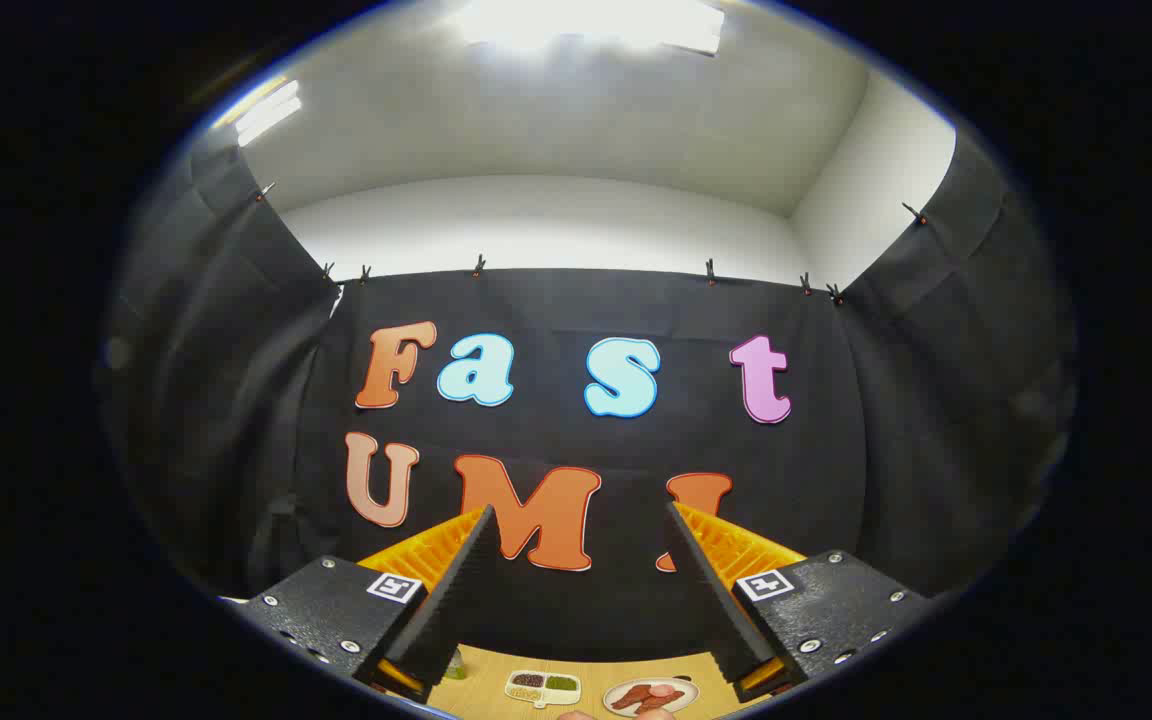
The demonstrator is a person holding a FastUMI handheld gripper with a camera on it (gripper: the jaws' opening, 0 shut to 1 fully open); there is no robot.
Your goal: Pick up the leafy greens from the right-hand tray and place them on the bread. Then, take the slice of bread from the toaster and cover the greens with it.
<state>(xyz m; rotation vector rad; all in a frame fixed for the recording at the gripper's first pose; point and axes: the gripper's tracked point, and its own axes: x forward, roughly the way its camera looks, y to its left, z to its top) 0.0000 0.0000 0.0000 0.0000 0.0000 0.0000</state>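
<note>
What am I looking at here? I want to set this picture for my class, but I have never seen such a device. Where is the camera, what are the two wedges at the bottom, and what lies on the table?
The camera sits on a hand-held gripper and looks forward along its two fingers, the wedges you see. A person carries the tool; there is no robot arm. The fingers stand apart and hold nothing. The tool is tilted upward, so you mostly see the booth's black cloth wall and the pale ceiling. Far below the fingers lies a wooden table with a small divided tray of dark and green fillings and, beside it, a plate with reddish pieces on it; they are too small to identify.
</note>
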